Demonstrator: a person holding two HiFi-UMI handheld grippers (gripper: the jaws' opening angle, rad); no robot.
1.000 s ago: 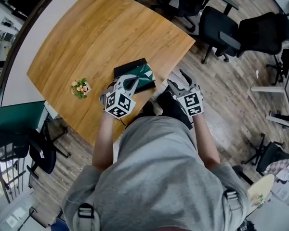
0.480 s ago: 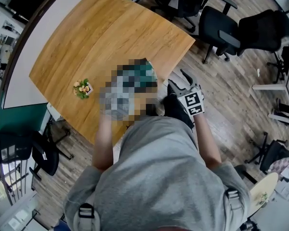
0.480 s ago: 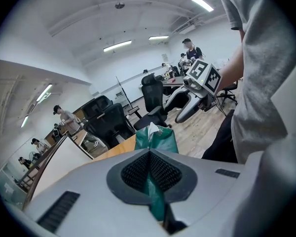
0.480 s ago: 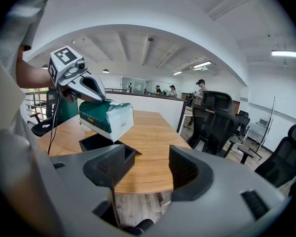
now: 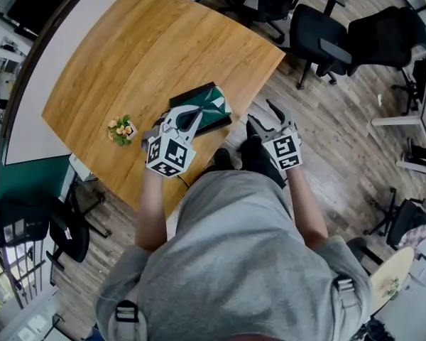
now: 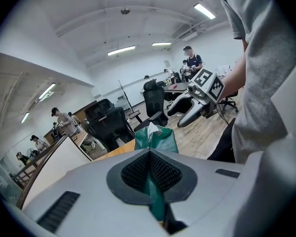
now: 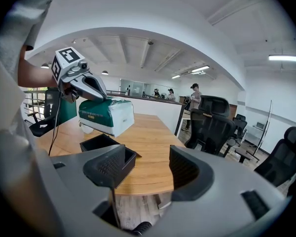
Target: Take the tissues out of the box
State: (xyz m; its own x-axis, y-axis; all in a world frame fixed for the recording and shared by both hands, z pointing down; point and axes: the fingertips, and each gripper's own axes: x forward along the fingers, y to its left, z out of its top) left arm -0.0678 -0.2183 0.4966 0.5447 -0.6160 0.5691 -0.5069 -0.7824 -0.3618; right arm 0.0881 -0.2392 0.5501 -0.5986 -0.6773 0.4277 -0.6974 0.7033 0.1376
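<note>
A curved wooden table [image 5: 149, 48] fills the upper left of the head view. Its near edge runs across the middle of the frame, with plank flooring [image 5: 341, 141] to the right. The person, in a grey shirt [image 5: 234, 261], takes up the lower half of that view, with both forearms reaching up toward the table edge. Black office chairs [image 5: 326, 34] stand along the top right.

The green tissue pack [image 5: 214, 112] sits at the centre of the head view, by the table's near edge. In the right gripper view, the pack [image 7: 106, 115] hangs tilted at left of centre, above an open black box [image 7: 108, 149] that rests on the table. The pack appears clear of the box rim. In the left gripper view, a bit of white tissue [image 6: 152, 127] shows at the far end of the pack.

The left gripper [image 5: 197, 112] has its jaws pressed together on a fold of the pack's green wrapper. That fold runs down between the ribbed pads [image 6: 163, 174] in its own view.

The right gripper [image 5: 263, 117] is just right of the pack in the head view, off the table edge and over the floor. In its own view its jaws [image 7: 153, 169] stand spread, with nothing between them.

A small pot of flowers [image 5: 119, 129] stands on the table at left of centre, well apart from the box.
</note>
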